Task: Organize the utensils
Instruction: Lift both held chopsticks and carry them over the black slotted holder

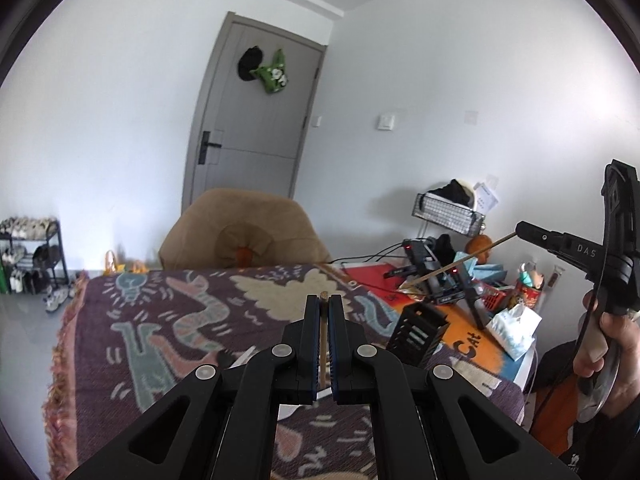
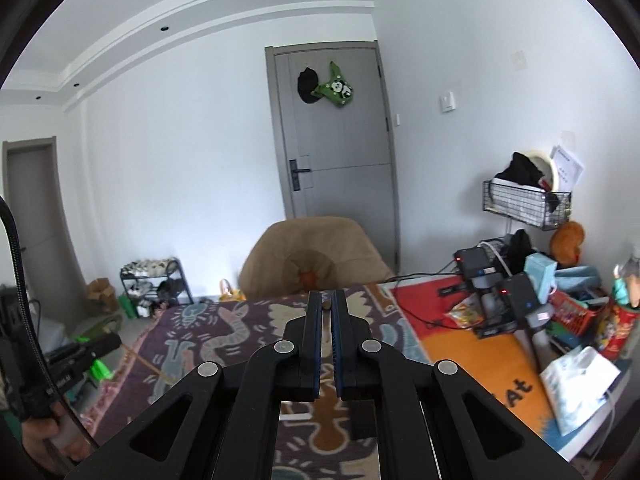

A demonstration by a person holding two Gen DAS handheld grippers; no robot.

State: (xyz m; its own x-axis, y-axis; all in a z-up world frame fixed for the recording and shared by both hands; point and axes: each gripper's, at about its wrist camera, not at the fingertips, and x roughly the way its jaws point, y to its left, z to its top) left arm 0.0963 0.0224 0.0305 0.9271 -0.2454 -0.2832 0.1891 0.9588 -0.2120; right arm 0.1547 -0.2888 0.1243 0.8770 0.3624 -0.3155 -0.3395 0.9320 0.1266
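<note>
Left wrist view: the left gripper [image 1: 324, 300] is clenched on a slender round wooden chopstick [image 1: 323, 344], while the right gripper [image 1: 520, 229] grasps a second chopstick [image 1: 452, 264], both raised above the woven patterned blanket [image 1: 160, 320]. Align each stick vertically over the slotted black utensil holder [image 1: 420, 334] before lowering, since thin smooth wood may pivot between the pads.

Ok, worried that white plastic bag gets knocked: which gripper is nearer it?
Right. The right gripper is raised beside the white plastic bag; the left gripper is farther left, past the black utensil holder.
</note>
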